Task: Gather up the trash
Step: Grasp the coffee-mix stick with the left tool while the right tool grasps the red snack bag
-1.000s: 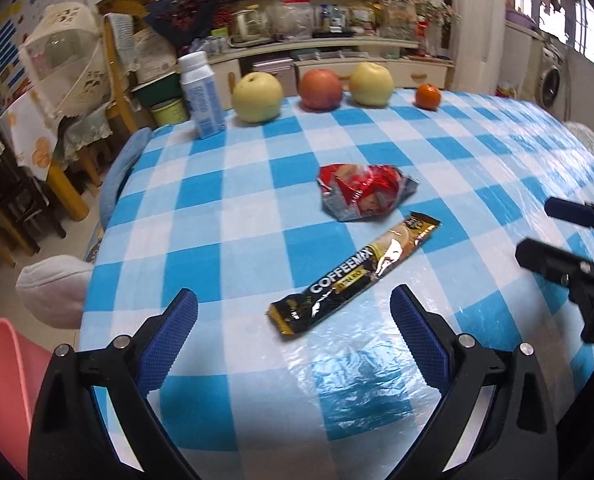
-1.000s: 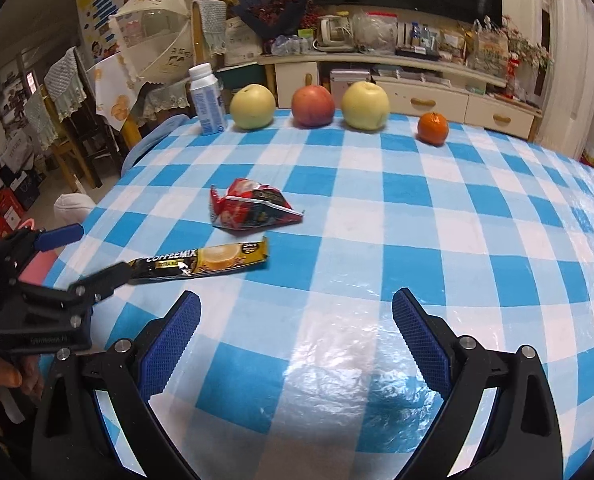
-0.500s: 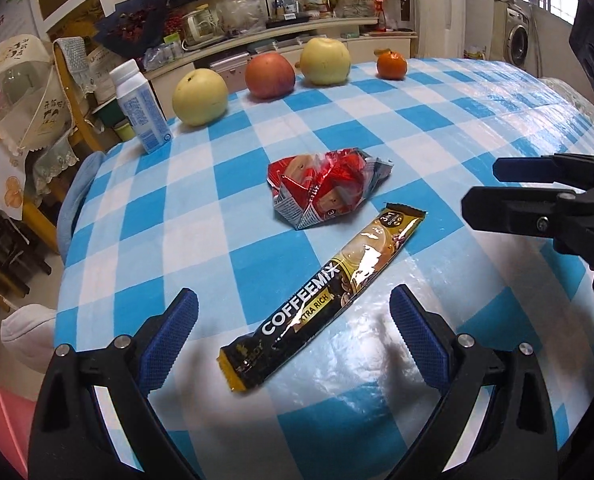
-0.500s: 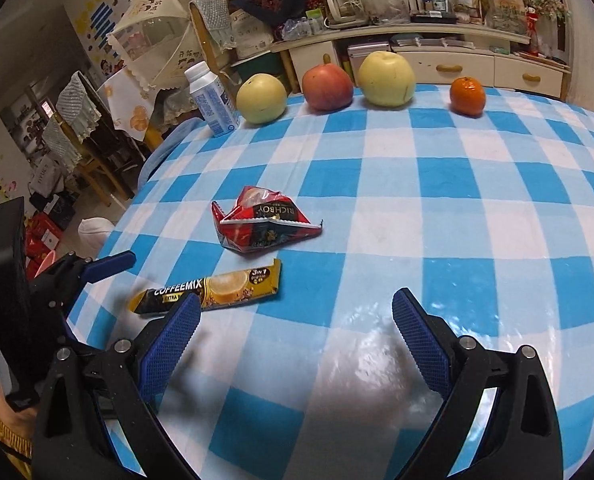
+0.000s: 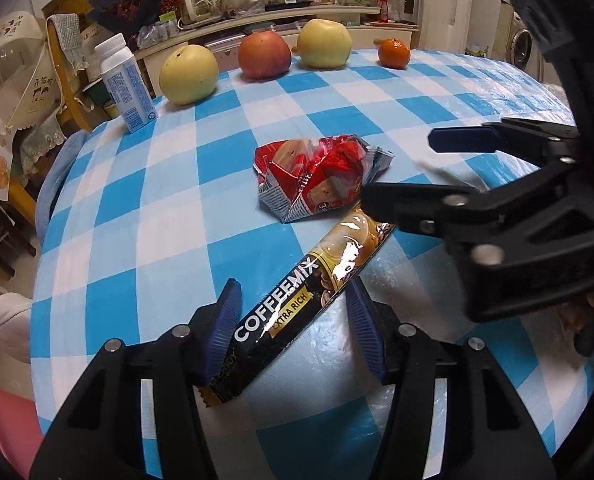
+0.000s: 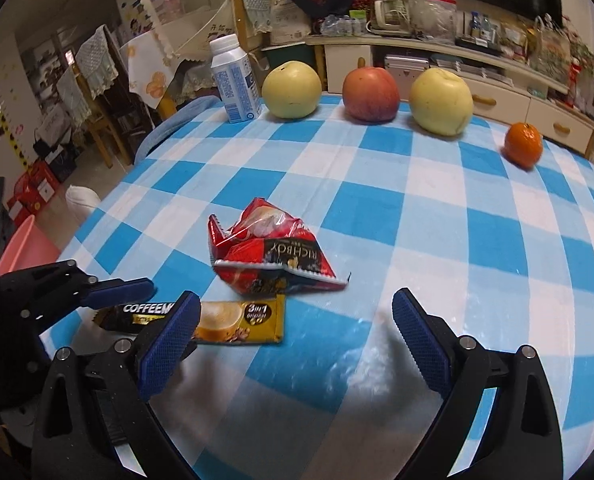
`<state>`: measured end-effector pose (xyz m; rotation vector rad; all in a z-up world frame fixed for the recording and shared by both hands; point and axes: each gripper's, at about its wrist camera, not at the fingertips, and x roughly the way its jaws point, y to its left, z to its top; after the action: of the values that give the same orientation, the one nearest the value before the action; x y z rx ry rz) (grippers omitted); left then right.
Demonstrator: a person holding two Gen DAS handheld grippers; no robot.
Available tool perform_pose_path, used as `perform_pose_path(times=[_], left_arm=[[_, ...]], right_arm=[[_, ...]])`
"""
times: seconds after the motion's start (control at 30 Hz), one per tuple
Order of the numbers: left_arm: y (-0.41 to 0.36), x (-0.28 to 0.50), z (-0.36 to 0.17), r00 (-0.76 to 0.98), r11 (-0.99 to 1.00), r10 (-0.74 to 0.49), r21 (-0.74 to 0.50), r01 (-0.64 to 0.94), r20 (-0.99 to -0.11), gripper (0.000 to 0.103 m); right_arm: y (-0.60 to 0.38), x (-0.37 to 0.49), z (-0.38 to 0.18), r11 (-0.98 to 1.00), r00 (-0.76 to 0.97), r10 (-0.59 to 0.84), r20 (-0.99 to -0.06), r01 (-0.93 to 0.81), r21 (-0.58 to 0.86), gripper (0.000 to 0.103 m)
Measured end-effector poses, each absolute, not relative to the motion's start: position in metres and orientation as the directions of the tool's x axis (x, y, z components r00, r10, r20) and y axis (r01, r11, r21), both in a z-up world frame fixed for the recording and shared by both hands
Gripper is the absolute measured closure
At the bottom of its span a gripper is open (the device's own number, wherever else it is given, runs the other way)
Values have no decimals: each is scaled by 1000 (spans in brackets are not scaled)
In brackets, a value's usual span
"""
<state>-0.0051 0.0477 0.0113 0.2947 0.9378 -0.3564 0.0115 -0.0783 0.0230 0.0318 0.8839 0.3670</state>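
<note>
Straddling the coffee sachet (image 5: 297, 312) with my left tool (image 5: 293, 324), I have its blue pads on either side of the black lettered end, jaws partly drawn in but with a visible gap on the right side, so the sachet lies between them rather than pinched. The sachet rests flat on the checked tabletop (image 5: 145, 216), running diagonally away from me, its gold end just beside the crumpled red wrapper (image 5: 317, 178). My right tool (image 6: 293, 344) hangs low over the tabletop with its jaws wide apart, gripping nothing; the red wrapper (image 6: 273, 260) lies just ahead of its fingertips, and the gold end of the sachet (image 6: 237, 320) lies just past its left pad. In the left wrist view my right tool (image 5: 417, 168) reaches in from the right, its lower finger crossing in front of the wrapper's near edge. Along the far edge of the tabletop stand a white bottle (image 6: 235, 80), a yellow pear (image 6: 292, 90), a red apple (image 6: 371, 94), another yellow pear (image 6: 441, 102) and a small orange (image 6: 523, 145). A pink bin (image 6: 27, 246) sits on the floor off the tabletop's left side.
</note>
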Motion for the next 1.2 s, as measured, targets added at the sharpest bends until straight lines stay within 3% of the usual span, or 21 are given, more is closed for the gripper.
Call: perform_pose_path(times=[0.3, 0.33, 0.37, 0.4, 0.47, 0.5, 0.57, 0.63, 0.7, 0.77, 0.83, 0.9, 0.97, 1.07, 1.17, 1.2], left_arm=[[48, -4, 11, 554, 922, -183, 54, 383, -812, 63], [49, -3, 11, 557, 926, -180, 51, 374, -811, 65], [51, -3, 12, 560, 932, -176, 47, 360, -810, 68], [53, -2, 12, 561, 935, -176, 42, 353, -809, 69], [56, -2, 12, 561, 940, -175, 33, 341, -809, 70], [58, -2, 13, 561, 942, -179, 23, 334, -809, 71], [67, 0, 18, 568, 952, -201, -23, 305, -798, 84], [76, 2, 20, 547, 954, -237, -85, 289, -803, 85], [80, 2, 18, 546, 958, -230, -88, 275, -806, 85], [79, 0, 18, 549, 956, -221, -68, 285, -806, 85], [77, -2, 18, 551, 951, -213, -42, 306, -807, 85], [75, -2, 17, 549, 946, -214, -32, 322, -808, 80], [73, -2, 15, 539, 942, -211, -23, 335, -815, 64], [66, -3, 10, 531, 930, -200, 11, 368, -823, 49], [62, -2, 9, 533, 925, -205, 16, 380, -821, 48], [63, -1, 9, 533, 927, -210, 7, 376, -820, 48]], right_arm=[[-61, 34, 14, 914, 566, 342, -750, -385, 126, 8], [-61, 35, 14, 912, 566, 347, -748, -389, 129, 14], [-61, 38, 13, 910, 562, 352, -749, -394, 131, 39], [-61, 41, 12, 908, 549, 352, -759, -397, 134, 53], [-63, 45, 11, 903, 542, 369, -755, -401, 154, 56], [-64, 46, 11, 903, 540, 370, -756, -399, 157, 56], [-68, 46, 10, 906, 537, 373, -757, -388, 171, 56], [-72, 48, 9, 909, 530, 375, -761, -369, 192, 53], [-77, 48, 9, 911, 528, 384, -758, -349, 219, 33], [-80, 48, 10, 911, 531, 394, -750, -331, 244, 24], [-81, 49, 10, 906, 525, 413, -744, -318, 279, 23], [-81, 52, 9, 899, 519, 435, -736, -297, 322, 23], [-80, 55, 9, 896, 523, 443, -728, -276, 347, 21], [-80, 60, 9, 896, 538, 444, -717, -237, 376, 20], [-80, 66, 9, 888, 557, 453, -696, -209, 410, 20], [-79, 68, 8, 887, 564, 453, -690, -207, 413, 25]])
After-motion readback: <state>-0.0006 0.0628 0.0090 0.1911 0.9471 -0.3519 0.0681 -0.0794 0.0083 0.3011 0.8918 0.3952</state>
